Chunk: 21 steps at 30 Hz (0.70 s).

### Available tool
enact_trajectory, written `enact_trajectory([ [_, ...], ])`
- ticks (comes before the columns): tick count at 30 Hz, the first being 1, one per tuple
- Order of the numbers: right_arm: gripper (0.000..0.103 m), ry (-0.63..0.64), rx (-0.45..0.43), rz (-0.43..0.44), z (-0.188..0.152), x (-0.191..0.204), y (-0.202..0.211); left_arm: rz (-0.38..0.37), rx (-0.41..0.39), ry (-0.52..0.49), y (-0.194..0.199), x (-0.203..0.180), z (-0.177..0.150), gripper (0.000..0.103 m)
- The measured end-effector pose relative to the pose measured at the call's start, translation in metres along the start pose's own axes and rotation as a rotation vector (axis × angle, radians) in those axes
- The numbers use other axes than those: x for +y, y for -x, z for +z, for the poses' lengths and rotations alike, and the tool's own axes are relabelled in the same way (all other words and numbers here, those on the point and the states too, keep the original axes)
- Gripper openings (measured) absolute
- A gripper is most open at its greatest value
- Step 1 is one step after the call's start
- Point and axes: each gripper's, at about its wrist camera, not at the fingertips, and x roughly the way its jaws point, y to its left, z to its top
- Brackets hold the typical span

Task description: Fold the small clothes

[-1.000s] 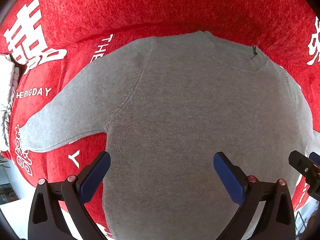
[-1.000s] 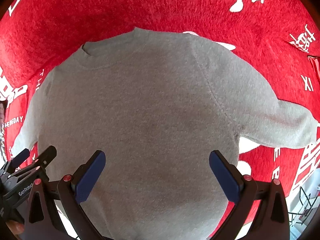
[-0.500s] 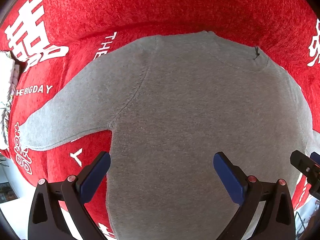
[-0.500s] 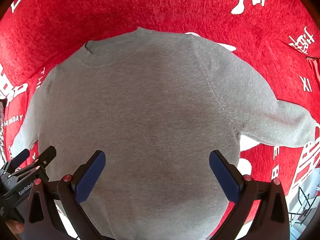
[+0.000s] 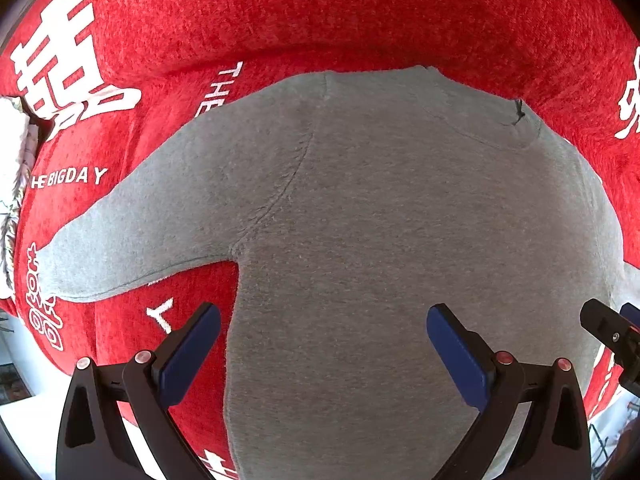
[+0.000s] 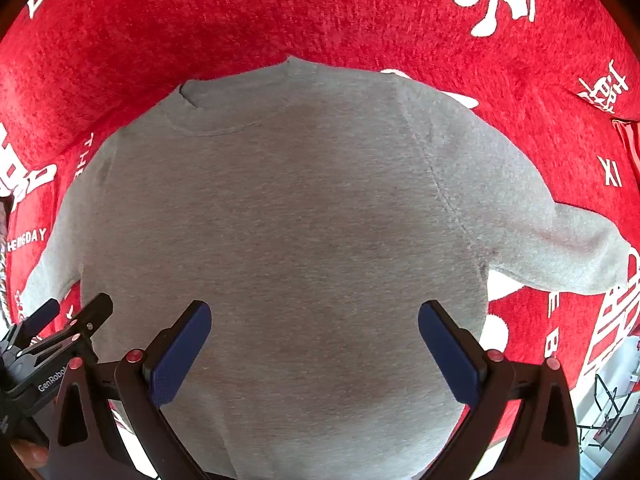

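Here the left tool (image 5: 323, 340) hangs wide open above the lower part of a gray sweater (image 5: 400, 240), its blue pads well apart and holding nothing; one pad sits over the red blanket (image 5: 360, 12) just beside the sweater's side edge, the other over the body. The right tool (image 6: 314, 338) is likewise spread wide and empty, both pads over the gray cloth near the hem end.

The sweater lies flat and spread on the red blanket, collar (image 6: 236, 108) toward the far edge, hem toward the tools, so its long axis runs straight away from both of them. The sleeves stick out sideways: the left sleeve (image 5: 132, 240) reaches toward the blanket's left edge, the right sleeve (image 6: 568, 248) toward its right edge.

Nothing looks folded yet. My guess is that the next move is to bring a sleeve across the body. Each sleeve lies outward and ahead of the tool on its own side, so each tool is the nearer one for its own sleeve, and neither pad touches cloth as far as I can tell.
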Motion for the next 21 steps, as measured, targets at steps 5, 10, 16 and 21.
enact_trajectory([
  [5, 0.103, 0.015, -0.004, -0.001, -0.003, 0.012, 0.003, -0.023, 0.001, 0.010, -0.001, 0.008, -0.002, 0.103],
  [10, 0.103, 0.056, -0.010, 0.009, -0.006, 0.031, 0.006, -0.098, -0.007, 0.074, -0.003, 0.036, -0.007, 0.103],
  [16, 0.103, 0.127, -0.005, 0.029, -0.015, 0.065, 0.006, -0.150, -0.065, 0.258, -0.008, 0.124, -0.025, 0.103],
  [21, 0.103, 0.185, 0.010, 0.042, -0.023, 0.097, 0.000, -0.105, -0.085, 0.459, -0.028, 0.221, -0.051, 0.103],
])
